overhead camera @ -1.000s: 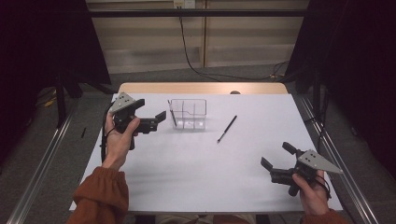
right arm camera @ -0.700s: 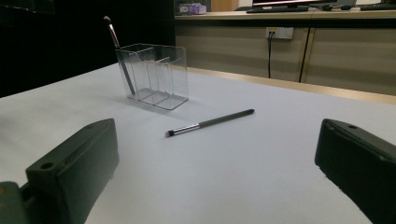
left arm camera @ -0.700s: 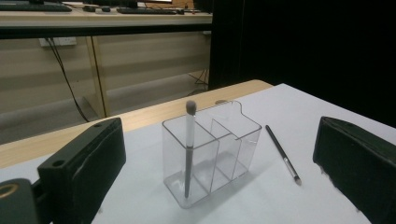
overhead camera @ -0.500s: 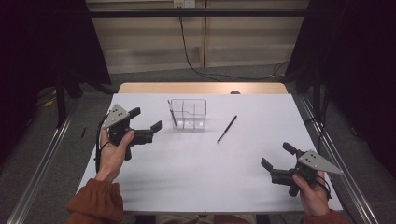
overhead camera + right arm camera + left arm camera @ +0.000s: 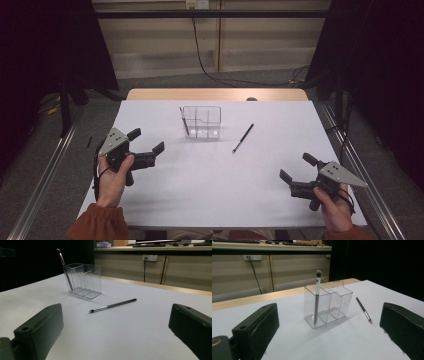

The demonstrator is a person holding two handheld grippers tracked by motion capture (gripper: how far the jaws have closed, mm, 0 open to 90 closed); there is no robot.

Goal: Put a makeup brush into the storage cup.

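A clear plastic organizer point(image 5: 202, 121) point(image 5: 328, 303) point(image 5: 83, 280) with three compartments stands at the back middle of the white table point(image 5: 215, 200). A dark makeup brush point(image 5: 184, 121) point(image 5: 317, 297) point(image 5: 65, 269) stands upright in its left end compartment. A second brush point(image 5: 242, 138) point(image 5: 363, 309) point(image 5: 113, 305) lies flat on the table right of the organizer. My left gripper point(image 5: 147, 143) point(image 5: 329, 340) is open and empty at the left, well short of the organizer. My right gripper point(image 5: 297, 168) point(image 5: 115, 340) is open and empty near the front right, well short of the lying brush.
The table's wooden far edge point(image 5: 215, 94) runs behind the organizer. Metal rails point(image 5: 45, 170) flank the table on both sides. A black cable point(image 5: 200, 55) hangs on the wall behind.
My left gripper has pulled back from beside the organizer toward the front left, empty. The right gripper has stayed put.
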